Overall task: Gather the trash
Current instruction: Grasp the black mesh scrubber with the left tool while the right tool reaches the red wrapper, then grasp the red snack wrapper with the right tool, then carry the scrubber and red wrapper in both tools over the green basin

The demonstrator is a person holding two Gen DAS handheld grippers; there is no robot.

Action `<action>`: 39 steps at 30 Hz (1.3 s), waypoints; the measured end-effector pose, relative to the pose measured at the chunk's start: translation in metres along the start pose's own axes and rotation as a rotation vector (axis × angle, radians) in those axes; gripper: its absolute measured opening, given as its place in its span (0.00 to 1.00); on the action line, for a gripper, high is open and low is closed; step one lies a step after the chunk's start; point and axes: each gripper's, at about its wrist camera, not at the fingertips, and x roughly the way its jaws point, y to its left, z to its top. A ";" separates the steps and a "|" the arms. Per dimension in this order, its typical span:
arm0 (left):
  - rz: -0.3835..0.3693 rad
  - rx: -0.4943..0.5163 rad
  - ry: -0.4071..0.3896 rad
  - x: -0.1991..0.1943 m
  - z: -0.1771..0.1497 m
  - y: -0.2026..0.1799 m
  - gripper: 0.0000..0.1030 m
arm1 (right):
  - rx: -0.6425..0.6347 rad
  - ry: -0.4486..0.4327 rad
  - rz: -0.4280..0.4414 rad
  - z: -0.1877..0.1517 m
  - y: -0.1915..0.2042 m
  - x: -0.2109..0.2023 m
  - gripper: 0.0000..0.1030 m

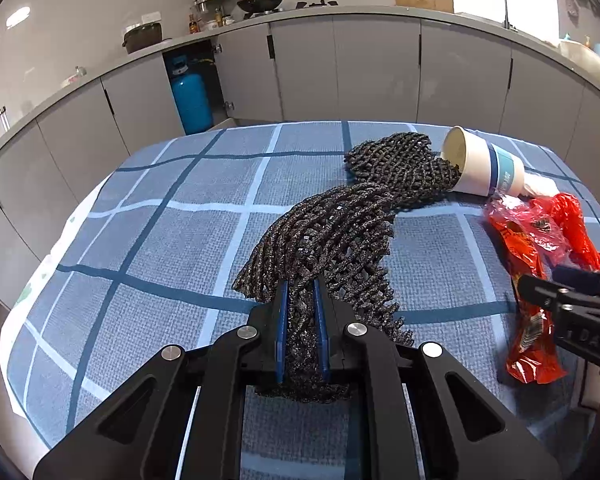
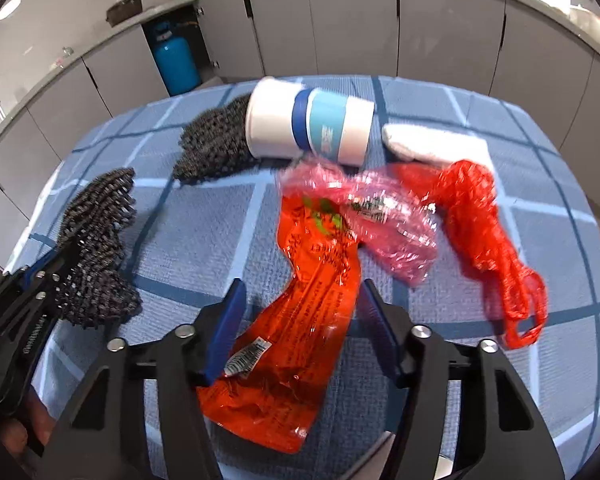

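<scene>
My left gripper (image 1: 301, 284) is shut on a black mesh bag (image 1: 340, 224) that stretches across the blue checked tablecloth (image 1: 160, 240); its far end runs into the mouth of a tipped paper cup (image 1: 480, 164). My right gripper (image 2: 300, 296) is open, its jaws on either side of an orange foil wrapper (image 2: 300, 320) lying flat. A pink plastic wrapper (image 2: 384, 216) and a red net bag (image 2: 484, 220) lie beyond it. The left gripper (image 2: 56, 268) and the mesh bag (image 2: 96, 248) show in the right wrist view, as does the cup (image 2: 312, 124).
A white tissue or cloth (image 2: 432, 142) lies behind the cup. Grey kitchen cabinets (image 1: 380, 68) curve behind the table, with a blue gas cylinder (image 1: 191, 100) in an open one. The table's left edge (image 1: 32, 280) drops off.
</scene>
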 end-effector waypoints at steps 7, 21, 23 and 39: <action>-0.007 -0.004 0.005 0.002 -0.001 0.003 0.13 | -0.036 -0.009 0.026 -0.002 0.010 0.000 0.25; 0.015 -0.004 -0.066 -0.038 0.015 0.005 0.13 | -0.110 -0.156 0.102 -0.007 0.022 -0.052 0.20; 0.003 0.006 -0.082 -0.045 0.019 -0.002 0.13 | -0.103 -0.185 0.095 -0.005 0.015 -0.063 0.20; -0.156 0.160 -0.194 -0.088 0.049 -0.113 0.13 | 0.071 -0.309 -0.010 -0.016 -0.096 -0.127 0.20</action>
